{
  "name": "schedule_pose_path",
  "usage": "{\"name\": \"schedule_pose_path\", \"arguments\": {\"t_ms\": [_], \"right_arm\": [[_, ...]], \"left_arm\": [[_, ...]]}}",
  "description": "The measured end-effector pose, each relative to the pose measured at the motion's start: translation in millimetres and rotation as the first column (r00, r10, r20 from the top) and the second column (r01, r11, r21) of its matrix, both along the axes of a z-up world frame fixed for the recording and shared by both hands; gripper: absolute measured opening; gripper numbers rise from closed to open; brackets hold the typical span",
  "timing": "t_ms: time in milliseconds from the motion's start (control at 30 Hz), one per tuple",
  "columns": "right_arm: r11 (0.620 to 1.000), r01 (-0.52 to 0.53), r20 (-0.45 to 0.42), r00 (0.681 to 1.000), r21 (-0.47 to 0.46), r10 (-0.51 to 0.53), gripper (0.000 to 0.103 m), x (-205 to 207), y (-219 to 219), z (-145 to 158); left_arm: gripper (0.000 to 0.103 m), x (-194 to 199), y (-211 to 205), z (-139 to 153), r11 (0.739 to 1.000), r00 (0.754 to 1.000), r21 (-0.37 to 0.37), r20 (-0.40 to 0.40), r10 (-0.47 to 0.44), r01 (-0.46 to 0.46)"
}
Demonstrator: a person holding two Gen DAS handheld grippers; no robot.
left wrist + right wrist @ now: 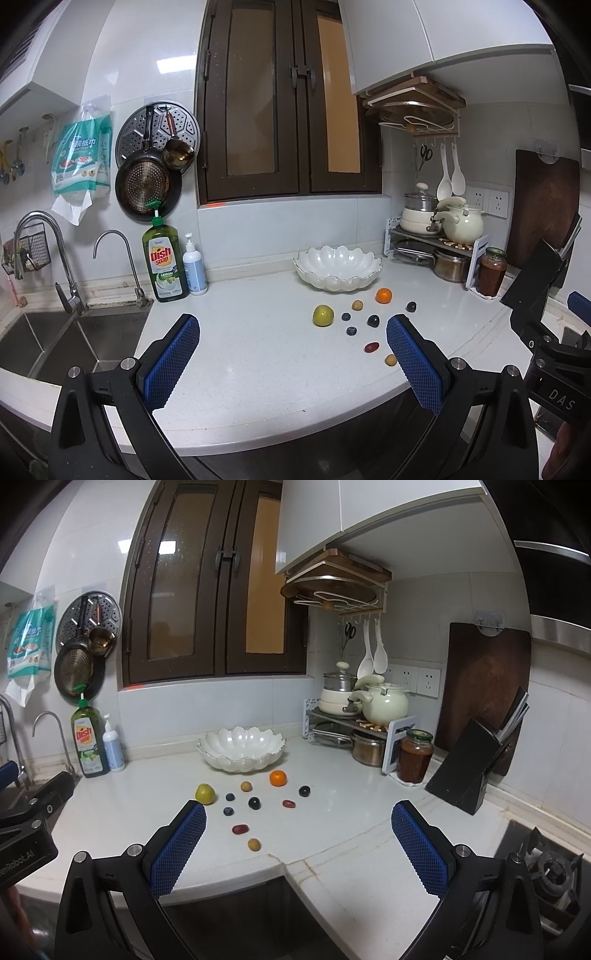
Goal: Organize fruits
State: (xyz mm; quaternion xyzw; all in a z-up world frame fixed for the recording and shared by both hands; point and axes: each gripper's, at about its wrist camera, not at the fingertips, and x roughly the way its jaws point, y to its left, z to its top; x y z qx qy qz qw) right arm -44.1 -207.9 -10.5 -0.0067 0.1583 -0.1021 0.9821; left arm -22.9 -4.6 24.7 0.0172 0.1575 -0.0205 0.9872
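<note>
Your bench (332, 834): white stone, running from the sink (55, 343) on the left to the hob (546, 871) on the right.

Your left gripper (291, 332): spread wide, holding nothing, raised over the front of the bench.

Your right gripper (297, 818): spread wide as well, holding nothing, raised over the bench edge with the fruit ahead of it.

Board (484, 686): dark wood, leaning upright against the right wall.

Knife block (469, 768): black, tilted, in front of the board.

Bowl (242, 749): white, scalloped, nothing in it, standing at the back of the bench just behind the fruit.

Soap bottle (164, 258): green, beside a small white pump bottle (194, 266), near the taps.

Jar (415, 755): red contents, green lid, beside the pot rack.

Green fruit (205, 794): largest of the loose fruit, at the left of the group.

Orange (277, 778): nearest the bowl, right of centre.

Dark grapes: one (254, 803) mid-group, one (304, 791) out to the right.

Red fruits: one (289, 804) right of the middle grape, one (240, 829) nearer you.

Yellow fruits: one (246, 786) between green fruit and orange, one (254, 844) closest to the bench edge.

Blueberries: two, (230, 796) and (228, 811), just right of the green fruit.

All ten fruits lie on the bench, apart from one another, none in the bowl.
</note>
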Motion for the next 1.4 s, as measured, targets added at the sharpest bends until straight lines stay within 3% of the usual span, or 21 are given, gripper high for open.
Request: {"name": "schedule_pose_path", "arguments": {"t_ms": [700,933,1200,1400], "right_arm": [[1.000,0.003,-0.006,1.000,-0.004,-0.003,0.102,2,-3,0],[1.000,-0.001,-0.054,0.999,0.023,0.002,0.102,17,-9,-11],[1.000,0.001,-0.102,0.995,0.029,0.002,0.102,51,-4,-28],[0.998,0.031,-0.156,0.987,0.046,-0.023,0.102,96,2,-46]], "left_arm": [[0.103,3,-1,0,1.000,1.000,0.001,-0.005,0.002,-0.002],[0.103,18,-3,-10,1.000,0.998,0.005,-0.064,-0.012,0.012],[0.103,58,-4,-26,0.998,0.993,0.042,-0.113,-0.037,0.042],[0.103,112,-2,-42,0.992,0.981,0.052,-0.161,-0.108,0.118]]}}
